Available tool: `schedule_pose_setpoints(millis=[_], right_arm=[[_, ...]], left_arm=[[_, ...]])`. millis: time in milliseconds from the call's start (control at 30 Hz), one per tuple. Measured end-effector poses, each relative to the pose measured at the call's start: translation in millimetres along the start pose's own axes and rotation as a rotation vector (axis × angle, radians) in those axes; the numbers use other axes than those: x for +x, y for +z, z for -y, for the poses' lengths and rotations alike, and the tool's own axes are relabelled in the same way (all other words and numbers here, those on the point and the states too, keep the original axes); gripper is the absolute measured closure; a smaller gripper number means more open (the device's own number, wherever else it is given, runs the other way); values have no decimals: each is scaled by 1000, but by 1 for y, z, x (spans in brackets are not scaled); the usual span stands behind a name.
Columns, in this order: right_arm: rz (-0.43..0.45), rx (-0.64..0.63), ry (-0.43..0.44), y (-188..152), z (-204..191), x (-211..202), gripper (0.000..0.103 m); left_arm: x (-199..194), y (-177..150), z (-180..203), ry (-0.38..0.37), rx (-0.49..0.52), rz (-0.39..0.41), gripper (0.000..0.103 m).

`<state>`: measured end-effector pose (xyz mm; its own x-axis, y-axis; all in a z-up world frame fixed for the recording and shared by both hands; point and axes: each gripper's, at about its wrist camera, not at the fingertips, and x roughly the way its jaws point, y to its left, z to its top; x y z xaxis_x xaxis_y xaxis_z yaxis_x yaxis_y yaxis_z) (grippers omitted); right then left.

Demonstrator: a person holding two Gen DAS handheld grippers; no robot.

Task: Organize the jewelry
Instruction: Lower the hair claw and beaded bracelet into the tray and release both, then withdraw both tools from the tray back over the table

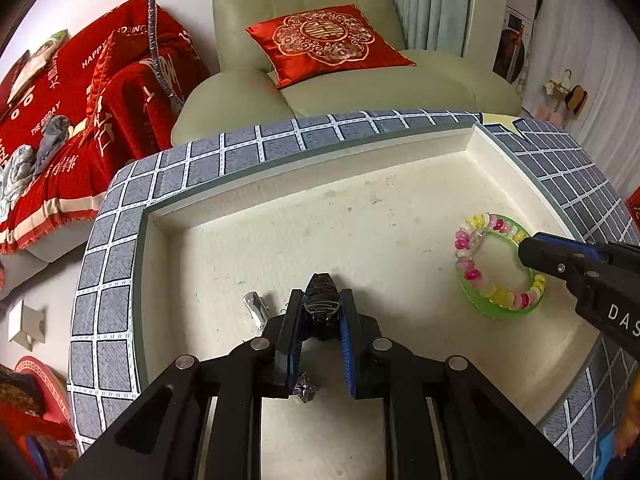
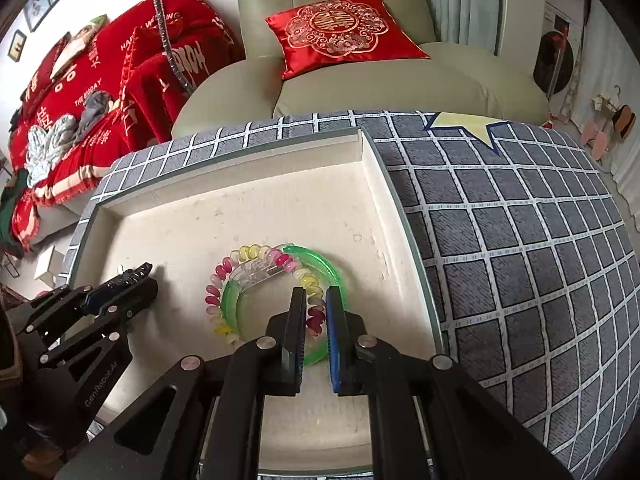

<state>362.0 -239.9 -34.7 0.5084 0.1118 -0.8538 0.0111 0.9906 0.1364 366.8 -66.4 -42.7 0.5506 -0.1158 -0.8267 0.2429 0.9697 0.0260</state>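
On the left wrist camera I am looking down into a shallow cream tray [image 1: 248, 204] sitting on a grey checked cloth [image 1: 120, 240]. My left gripper [image 1: 320, 308] is pinching a black hair claw [image 1: 320, 300] between its narrow-set pads, the claw's ribbed back poking up past the fingertips. A small silver clip [image 1: 256, 306] is lying on the tray floor just left of the gripper, and a little sparkly silver piece [image 1: 306, 391] is showing under the left finger (too small for me to say what it is). Over at the right, a green bangle [image 1: 480, 300] is lying flat with a pink, yellow and white coil hair tie [image 1: 468, 268] draped over it, and the right gripper [image 1: 532, 254] is reaching in over its rim.

On the right wrist camera the right gripper [image 2: 317, 292] is standing with its jaws only slightly parted, straddling the near rim of the green bangle [image 2: 320, 260] and the coil hair tie [image 2: 218, 292]; I cannot tell whether the pads are pressing on them. A clear clip [image 2: 260, 274] is lying inside the ring. At the left the left gripper [image 2: 132, 280] is holding the black hair claw [image 2: 134, 272] low over the tray [image 2: 372, 168].
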Motion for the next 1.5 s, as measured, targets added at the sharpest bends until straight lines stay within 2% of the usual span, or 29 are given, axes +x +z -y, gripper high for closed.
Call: schedule_pose_setpoints(millis=[67,100,133,533,567,600,633,667,800,867,933,1033,1267,1500], right_arm=[[8,2,11,1,-1,-3,64],[17,1,8,1,-2,-5,42],[28,0,6,1,-2,-7,37],[144,61,69,-15,3,-66,37],[152,65,72,-18,4,-72,37],[158,69,78,-21,5,-77,37],[162,72,83,-24,5,-81,37],[168,75,89,-28,6,-86,37],[174,97,103,-41,10,-99,37],[169,106,114,-50,11,-104,33],[171,114,127,-58,12,-107,24],[178,123,136,-74,13,-114,20],[172,139,147,-114,21,-126,16],[179,134,103,-148,25,-142,15]], left_arm=[[0,-1,0,9,1,2,70],[-1,-1,0,13,2,3,70],[-1,-2,0,17,3,3,70],[-7,-3,-5,6,-27,18,69],[-8,-2,-7,-3,-40,22,53],[-9,-2,-8,-8,-47,25,17],[-12,-1,-9,4,-57,41,4],[-18,-2,-10,19,-62,75,0],[-31,1,-9,6,-41,102,0],[-41,0,-9,10,-41,131,0],[-52,-3,-9,8,-40,154,0],[-74,-14,-12,-8,-44,189,0],[-128,-63,-11,-27,-44,226,0],[-154,-110,-8,-38,-76,204,0]])
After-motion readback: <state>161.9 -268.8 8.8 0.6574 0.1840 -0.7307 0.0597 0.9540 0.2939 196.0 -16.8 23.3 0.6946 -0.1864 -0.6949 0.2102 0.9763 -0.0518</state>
